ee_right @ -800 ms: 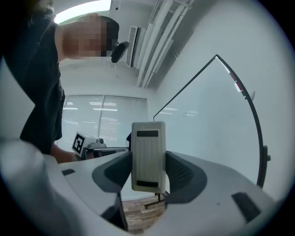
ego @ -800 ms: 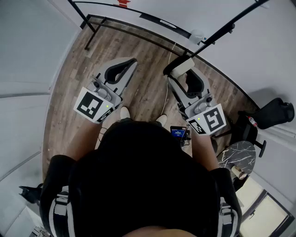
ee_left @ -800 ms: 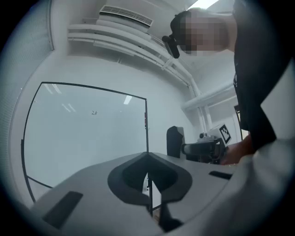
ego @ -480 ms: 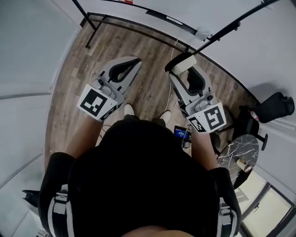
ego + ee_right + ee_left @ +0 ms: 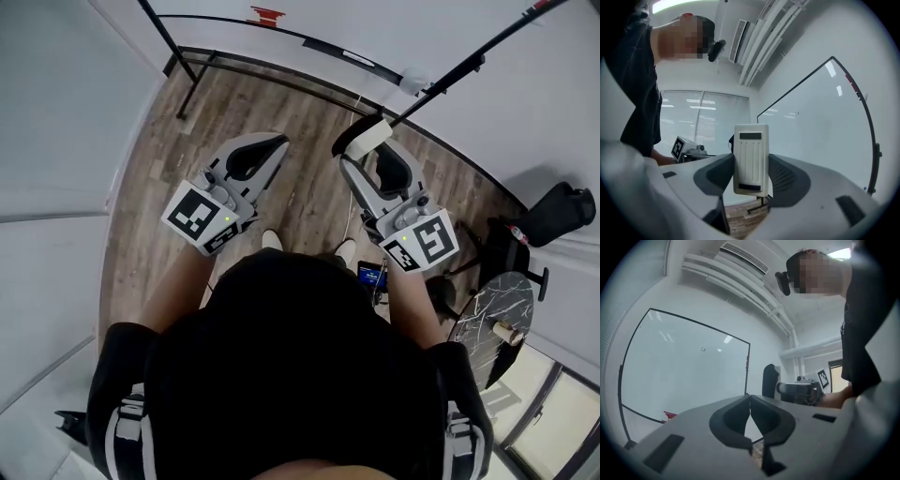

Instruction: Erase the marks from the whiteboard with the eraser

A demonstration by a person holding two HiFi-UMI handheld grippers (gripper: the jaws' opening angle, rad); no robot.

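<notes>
The whiteboard's (image 5: 684,371) single small mark (image 5: 703,349) shows only in the two gripper views. The left gripper (image 5: 750,401) has its jaws pressed together on nothing. The right gripper (image 5: 751,178) pinches the one white eraser (image 5: 751,157) upright, well apart from the board.

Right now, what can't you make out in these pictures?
- The mark on the whiteboard: too small to read, both gripper views.
- Wiping face of the eraser: turned away, right gripper view.
- Part of the whiteboard's lower edge: hidden behind the left hand-held gripper, left gripper view.
</notes>
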